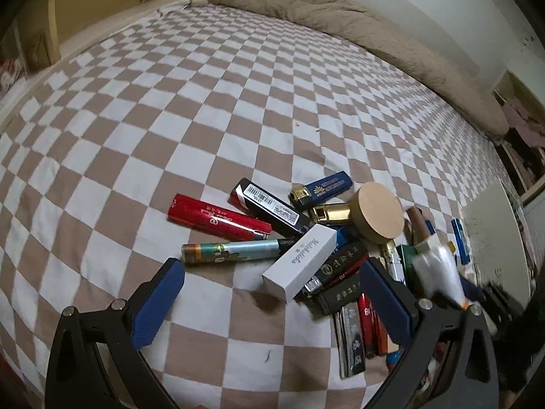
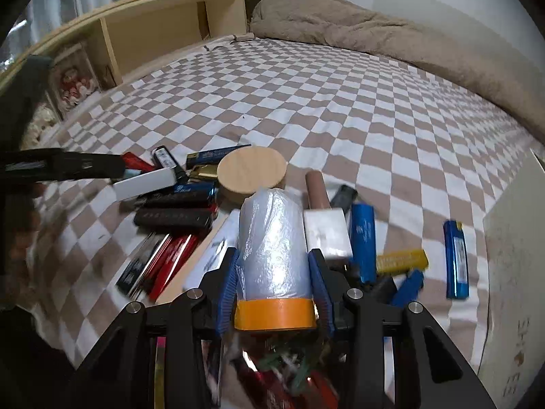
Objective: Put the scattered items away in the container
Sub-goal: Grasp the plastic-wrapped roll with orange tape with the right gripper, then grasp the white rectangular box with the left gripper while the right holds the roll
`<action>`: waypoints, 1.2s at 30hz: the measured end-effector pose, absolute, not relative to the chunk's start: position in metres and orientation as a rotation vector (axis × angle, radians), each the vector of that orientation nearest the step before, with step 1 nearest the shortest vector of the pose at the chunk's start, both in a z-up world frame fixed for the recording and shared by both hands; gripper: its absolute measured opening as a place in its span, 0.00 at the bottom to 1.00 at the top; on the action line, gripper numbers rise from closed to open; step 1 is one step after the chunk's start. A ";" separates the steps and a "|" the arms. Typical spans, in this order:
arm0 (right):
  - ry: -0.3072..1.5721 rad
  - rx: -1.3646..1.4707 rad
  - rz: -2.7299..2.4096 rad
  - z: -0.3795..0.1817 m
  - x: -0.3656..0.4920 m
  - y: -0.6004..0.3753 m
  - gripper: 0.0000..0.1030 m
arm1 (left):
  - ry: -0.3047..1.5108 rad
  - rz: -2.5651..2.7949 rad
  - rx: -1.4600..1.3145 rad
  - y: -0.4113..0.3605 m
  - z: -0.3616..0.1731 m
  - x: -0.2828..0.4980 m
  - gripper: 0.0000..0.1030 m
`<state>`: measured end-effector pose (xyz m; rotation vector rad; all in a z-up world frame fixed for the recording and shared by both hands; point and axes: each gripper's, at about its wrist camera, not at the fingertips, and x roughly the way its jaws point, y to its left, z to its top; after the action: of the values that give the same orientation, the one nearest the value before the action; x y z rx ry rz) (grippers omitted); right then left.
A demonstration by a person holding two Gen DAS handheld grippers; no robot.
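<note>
The right tool (image 2: 276, 286) is clenched on a roll of clear plastic film with an orange band (image 2: 274, 259); both blue pads press its sides, and the roll points forward along the fingers. Gripped across its width, the roll should travel without slipping, in my judgement. The left tool (image 1: 269, 293) stands released with nothing between its pads, poised over the near edge of the pile, presumably to take its own item.

The scattered items lie ahead of and beneath both tools: a white box (image 1: 299, 262) just ahead of the left tool, a red lighter (image 1: 218, 218) and a patterned tube (image 1: 235, 252) ahead and to its left, and a round wooden lid (image 1: 378, 211) ahead to its right. Ahead and to the right of the right tool lie a blue lighter (image 2: 455, 259) and a yellow lighter (image 2: 402, 259), apart from the heap. A pale box wall (image 2: 511, 272) at the far right of the right tool may be the container; this cannot be confirmed.

The surface is a bed with a brown-and-white checked sheet (image 1: 204, 102), soft, so the items rest unevenly. A tan blanket (image 2: 340, 24) is bunched at the far side, and a wooden shelf unit (image 2: 153, 30) stands beyond to the left.
</note>
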<state>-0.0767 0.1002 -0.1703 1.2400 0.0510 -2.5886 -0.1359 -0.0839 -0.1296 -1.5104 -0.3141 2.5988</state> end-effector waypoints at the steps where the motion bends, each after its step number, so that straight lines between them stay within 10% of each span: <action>1: 0.045 1.240 -2.587 -0.169 -0.074 0.101 0.41 | -0.332 2.613 -1.523 -0.084 -0.131 -0.136 1.00; 36: -0.415 1.235 -2.534 -0.185 -0.027 0.145 0.41 | -0.228 2.893 -1.661 -0.087 -0.156 -0.112 1.00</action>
<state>-0.0266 0.1446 -0.1853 1.2354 -0.4154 -2.5336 -0.1122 -0.0873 -0.1564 -1.6609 -0.2279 2.8929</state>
